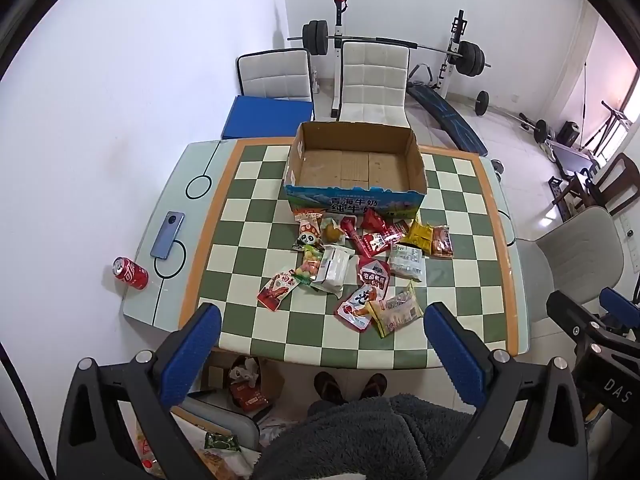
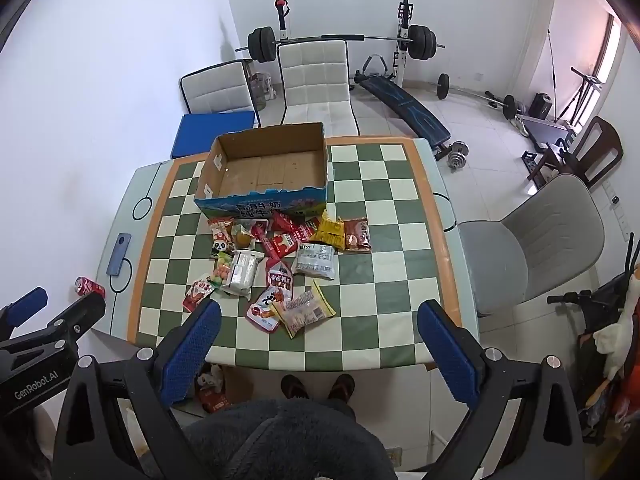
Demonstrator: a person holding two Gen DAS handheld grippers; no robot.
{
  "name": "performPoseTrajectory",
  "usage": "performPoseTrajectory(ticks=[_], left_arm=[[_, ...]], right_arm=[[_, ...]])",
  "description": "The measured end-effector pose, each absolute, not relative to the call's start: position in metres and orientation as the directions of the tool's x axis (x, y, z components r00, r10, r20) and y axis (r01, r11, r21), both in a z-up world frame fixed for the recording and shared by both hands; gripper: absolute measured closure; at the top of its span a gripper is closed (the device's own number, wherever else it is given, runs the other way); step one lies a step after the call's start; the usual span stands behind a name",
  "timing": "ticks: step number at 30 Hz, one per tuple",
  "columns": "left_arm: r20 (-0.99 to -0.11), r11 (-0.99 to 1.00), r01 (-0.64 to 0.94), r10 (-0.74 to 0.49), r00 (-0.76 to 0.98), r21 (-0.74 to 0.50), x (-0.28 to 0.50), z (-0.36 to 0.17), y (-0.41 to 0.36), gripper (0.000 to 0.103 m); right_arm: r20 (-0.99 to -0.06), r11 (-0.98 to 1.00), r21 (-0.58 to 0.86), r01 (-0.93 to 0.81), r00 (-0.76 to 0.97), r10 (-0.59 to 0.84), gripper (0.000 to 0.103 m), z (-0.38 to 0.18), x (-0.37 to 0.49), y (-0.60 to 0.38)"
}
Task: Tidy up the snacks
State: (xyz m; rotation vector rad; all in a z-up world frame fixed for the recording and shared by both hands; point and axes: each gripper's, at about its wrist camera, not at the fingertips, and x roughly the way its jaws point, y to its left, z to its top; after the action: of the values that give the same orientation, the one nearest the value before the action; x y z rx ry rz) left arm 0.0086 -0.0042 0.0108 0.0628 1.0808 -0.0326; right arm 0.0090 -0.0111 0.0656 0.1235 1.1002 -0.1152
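Several snack packets (image 1: 360, 264) lie in a loose pile on the green-and-white checkered table (image 1: 256, 248), in front of an empty cardboard box (image 1: 354, 166) with a blue printed front. The pile (image 2: 276, 268) and the box (image 2: 266, 168) show in the right wrist view too. My left gripper (image 1: 322, 320) is open and empty, held high above the table's near edge. My right gripper (image 2: 320, 320) is open and empty, also high above the near edge. The left gripper shows at the left edge of the right wrist view (image 2: 60, 312).
A red soda can (image 1: 130, 273) and a blue phone (image 1: 167, 234) lie on the table's left strip. White chairs (image 1: 374, 80) stand behind the table, a grey chair (image 2: 532, 248) at its right. Gym equipment (image 2: 404, 40) fills the back. My feet (image 1: 350, 386) are under the table.
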Motion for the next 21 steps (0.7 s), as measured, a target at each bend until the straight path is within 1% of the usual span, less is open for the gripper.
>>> performPoseTrajectory(ticks=[21], left_arm=[[-0.885, 0.998, 0.056, 0.003, 0.466, 0.033, 0.009, 0.010, -0.004, 0.000]], right_arm=[[-0.897, 0.988, 0.045, 0.146, 0.442, -0.025, 0.003, 0.058, 0.020, -0.001]])
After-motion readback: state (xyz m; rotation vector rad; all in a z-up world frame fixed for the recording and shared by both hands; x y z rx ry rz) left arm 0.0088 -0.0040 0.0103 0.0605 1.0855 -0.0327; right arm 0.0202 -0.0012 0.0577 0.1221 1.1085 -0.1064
